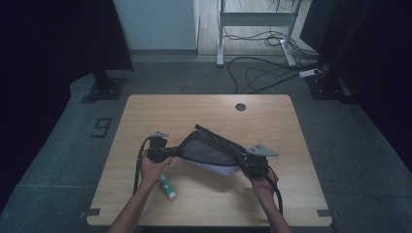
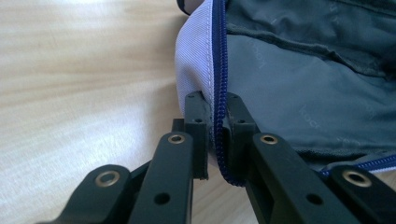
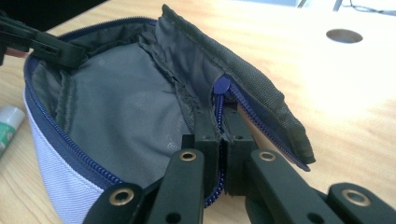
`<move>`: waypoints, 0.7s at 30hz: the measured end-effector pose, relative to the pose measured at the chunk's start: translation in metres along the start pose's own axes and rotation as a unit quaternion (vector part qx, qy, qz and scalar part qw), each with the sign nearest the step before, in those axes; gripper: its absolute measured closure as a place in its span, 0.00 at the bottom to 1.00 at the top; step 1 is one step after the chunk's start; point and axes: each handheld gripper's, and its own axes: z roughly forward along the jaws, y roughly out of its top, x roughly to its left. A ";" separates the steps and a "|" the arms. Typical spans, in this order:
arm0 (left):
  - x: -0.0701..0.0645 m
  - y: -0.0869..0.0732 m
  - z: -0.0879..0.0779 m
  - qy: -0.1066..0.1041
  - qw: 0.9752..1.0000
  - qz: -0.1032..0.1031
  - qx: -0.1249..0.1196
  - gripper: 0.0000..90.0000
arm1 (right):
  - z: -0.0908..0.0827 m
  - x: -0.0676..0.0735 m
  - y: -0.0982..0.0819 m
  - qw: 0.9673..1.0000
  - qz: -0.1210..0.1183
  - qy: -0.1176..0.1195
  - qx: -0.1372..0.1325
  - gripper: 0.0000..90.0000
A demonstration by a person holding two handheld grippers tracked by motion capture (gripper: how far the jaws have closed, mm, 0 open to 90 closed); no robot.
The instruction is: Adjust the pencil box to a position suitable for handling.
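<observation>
- Grey-lined pouch (image 1: 209, 153) held unzipped above table (image 1: 272, 121); lining print too faint to be read
- left gripper (image 2: 215, 135) clamped on blue zipper (image 2: 219, 56) edge
- right gripper (image 3: 223, 135) clamped on zipper end
- tube (image 1: 168, 188) label unreadable

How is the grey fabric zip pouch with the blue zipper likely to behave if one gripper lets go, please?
The grey fabric zip pouch would probably flop: its thin cloth sags and creases between the left gripper and right gripper, each shut on a zipper edge. It looks light and seems empty inside. It is unlikely to roll or slide, being soft cloth.
</observation>
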 end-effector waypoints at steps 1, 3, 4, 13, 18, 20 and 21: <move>-0.002 -0.004 0.003 0.002 1.000 0.003 0.006 0.92 | 0.001 -0.001 -0.003 1.000 0.001 0.000 0.003 0.95; -0.002 -0.005 0.004 0.001 1.000 0.004 0.010 0.91 | 0.002 -0.002 -0.005 1.000 0.004 0.001 0.006 0.95; -0.003 -0.006 0.006 0.002 1.000 0.006 0.016 0.91 | 0.003 -0.004 -0.007 1.000 0.004 0.000 0.011 0.95; -0.006 -0.012 0.021 0.003 0.999 0.010 0.049 0.88 | 0.014 -0.017 -0.023 0.999 0.022 -0.003 0.043 0.95; -0.006 -0.016 0.025 -0.013 0.998 0.005 0.061 0.88 | 0.019 -0.021 -0.030 0.998 0.019 -0.014 0.060 0.94; -0.004 -0.018 0.027 -0.015 0.998 0.004 0.065 0.87 | 0.021 -0.023 -0.033 0.997 0.021 -0.011 0.067 0.94; -0.004 -0.018 0.027 -0.015 0.998 0.004 0.065 0.86 | 0.022 -0.024 -0.034 0.997 0.021 -0.011 0.071 0.94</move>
